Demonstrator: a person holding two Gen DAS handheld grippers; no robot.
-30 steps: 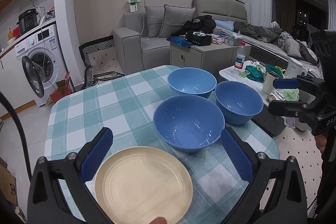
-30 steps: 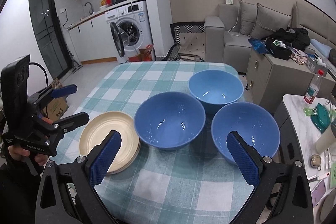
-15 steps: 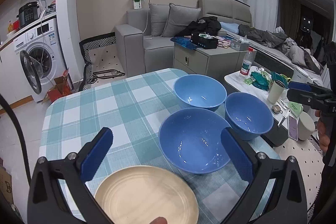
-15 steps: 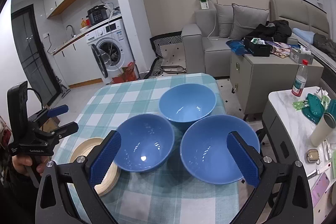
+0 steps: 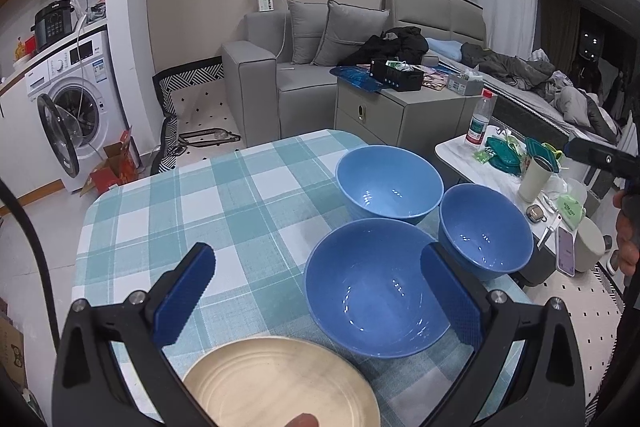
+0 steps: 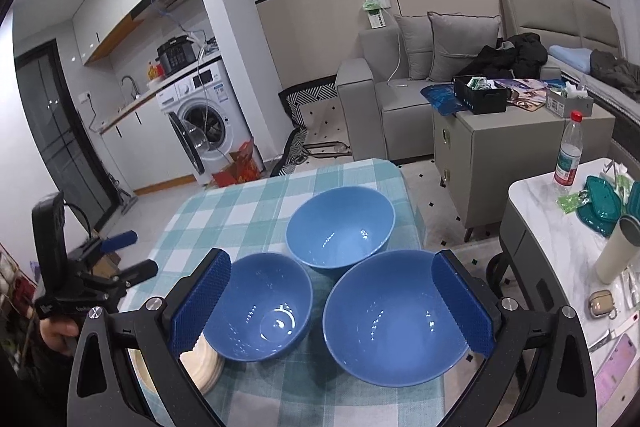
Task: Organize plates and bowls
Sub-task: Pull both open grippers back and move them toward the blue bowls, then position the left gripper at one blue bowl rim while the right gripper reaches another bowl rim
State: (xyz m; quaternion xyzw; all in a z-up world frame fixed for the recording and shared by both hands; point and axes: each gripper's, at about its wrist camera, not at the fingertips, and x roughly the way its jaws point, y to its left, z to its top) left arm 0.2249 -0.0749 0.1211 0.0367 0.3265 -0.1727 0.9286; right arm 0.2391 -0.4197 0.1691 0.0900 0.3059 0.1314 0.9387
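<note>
Both grippers, left gripper (image 5: 316, 291) and right gripper (image 6: 330, 297), hang jaws apart, empty; right frames the nearest blue bowl (image 6: 396, 319); next, likely lower and clamp its rim

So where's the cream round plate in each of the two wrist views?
Left wrist: the cream round plate sits at bottom centre, between the open left gripper fingers.
Right wrist: only its edge shows at lower left, behind the right gripper's left finger.
Shared landmark: the white washing machine.

Black hand-held gripper (image 6: 330, 301), blue ribbed pads (image 6: 200, 301), silver screws.
</note>
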